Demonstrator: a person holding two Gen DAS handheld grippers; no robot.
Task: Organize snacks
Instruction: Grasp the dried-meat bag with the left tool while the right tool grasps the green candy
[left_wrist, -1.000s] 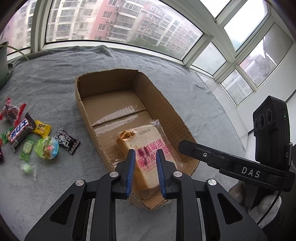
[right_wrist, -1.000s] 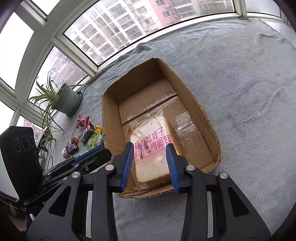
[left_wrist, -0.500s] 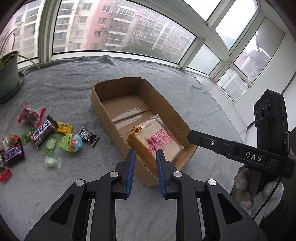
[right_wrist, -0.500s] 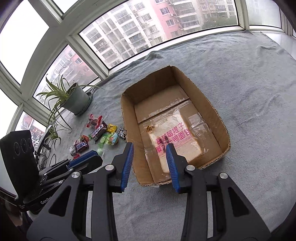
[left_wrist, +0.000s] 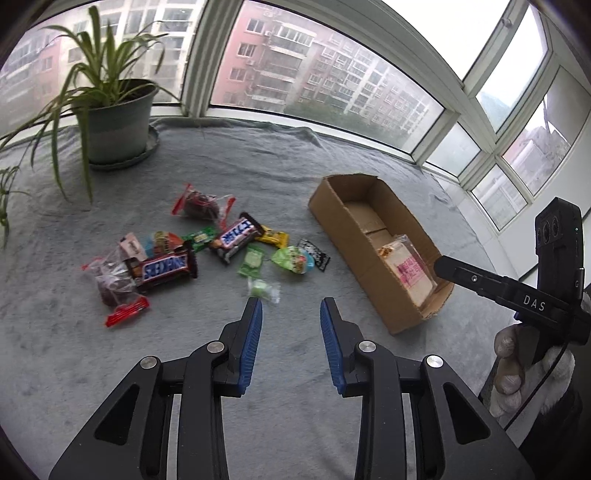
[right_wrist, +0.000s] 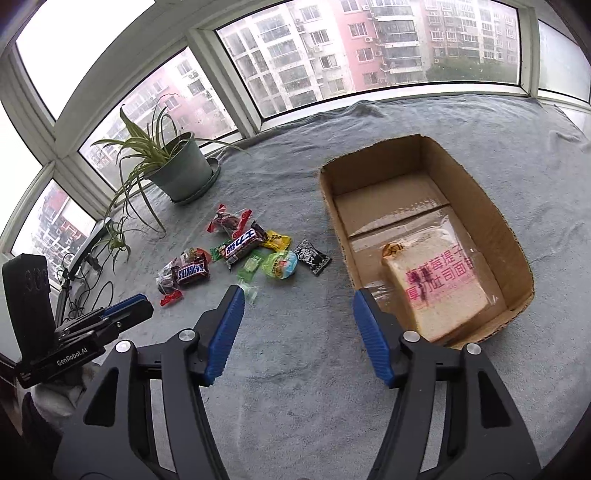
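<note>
A potted plant (left_wrist: 110, 122) is seen at far left on the grey-covered tabletop (left_wrist: 369, 173). The loose snacks (left_wrist: 207, 251) are scattered beside it. The left claw (left_wrist: 291, 306) and right claw (right_wrist: 298, 295) have just been opening; nothing is held. The bagged bread (right_wrist: 436, 288) lies in the cardboard box (right_wrist: 513, 229).
</note>
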